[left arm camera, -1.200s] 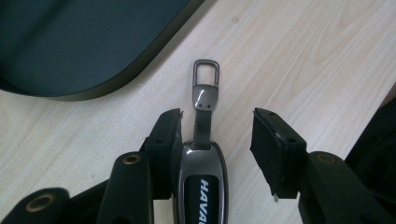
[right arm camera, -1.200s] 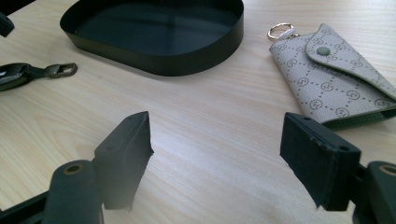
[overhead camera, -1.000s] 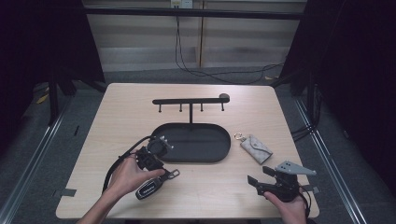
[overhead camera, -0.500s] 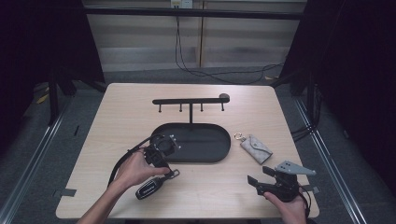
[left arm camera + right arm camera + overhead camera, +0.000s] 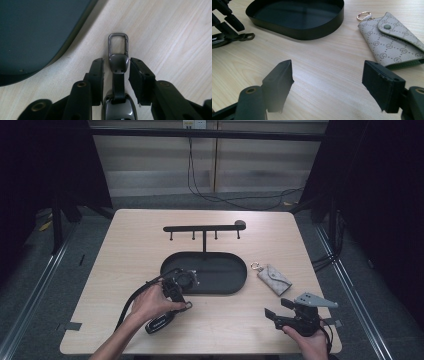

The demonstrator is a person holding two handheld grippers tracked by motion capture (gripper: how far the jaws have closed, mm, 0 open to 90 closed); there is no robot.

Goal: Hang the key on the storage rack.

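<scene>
Near the tray's (image 5: pixel 235 285) left end, the left gripper (image 5: pixel 116 72), jaws slightly spread, straddles the car key's (image 5: pixel 117 82) strap untouched.

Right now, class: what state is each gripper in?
Left gripper: open, jaws either side of the key fob, not clamped.
Right gripper: open wide, holding nothing.

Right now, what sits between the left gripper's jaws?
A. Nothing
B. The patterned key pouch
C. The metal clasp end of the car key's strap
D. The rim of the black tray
C: in the left gripper view, the car key's clasp lies between the left gripper jaws, which flank it without yet closing on it.
</scene>
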